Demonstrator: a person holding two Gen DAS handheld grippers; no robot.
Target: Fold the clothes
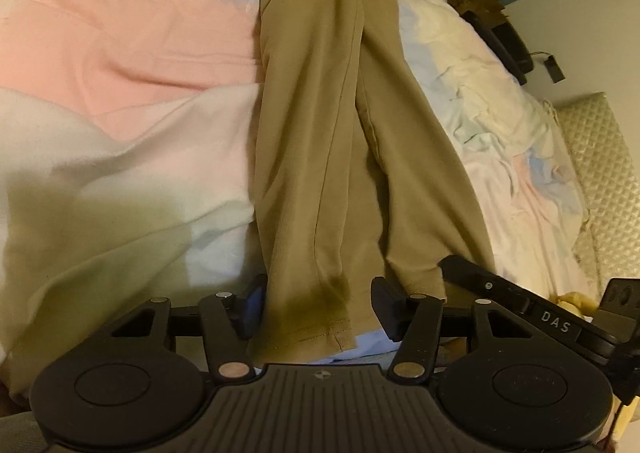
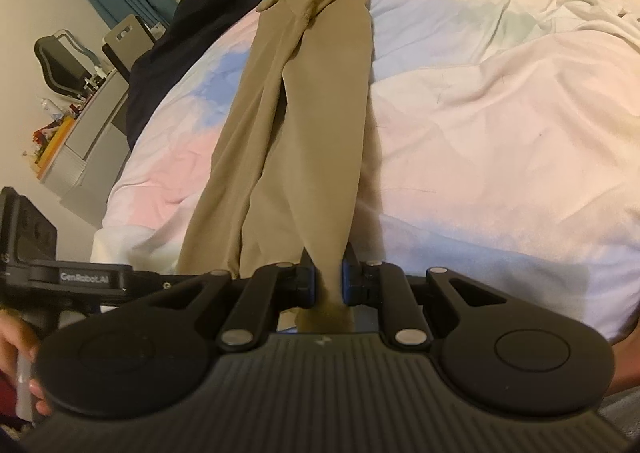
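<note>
Pinching one trouser [image 2: 304,141] hem, right claw [image 2: 327,277]; left claw [image 1: 316,311] gapes around the other.

A pair of long khaki-tan trousers of soft, finely ribbed fabric [image 1: 320,141] lies stretched lengthwise, legs side by side and partly overlapping (waist end bunched at the far end). One stitched hem lies flat, spread wide; the other leg's cuff is gathered narrow [image 2: 326,281].

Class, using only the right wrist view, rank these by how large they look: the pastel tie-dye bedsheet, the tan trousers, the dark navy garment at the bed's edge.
1. Pastel tie-dye bedsheet, filling most of the view.
2. Tan trousers, a long strip across the bed.
3. Dark navy garment, though it lies farther from the camera and is partly hidden, so its true size is unsure.
</note>
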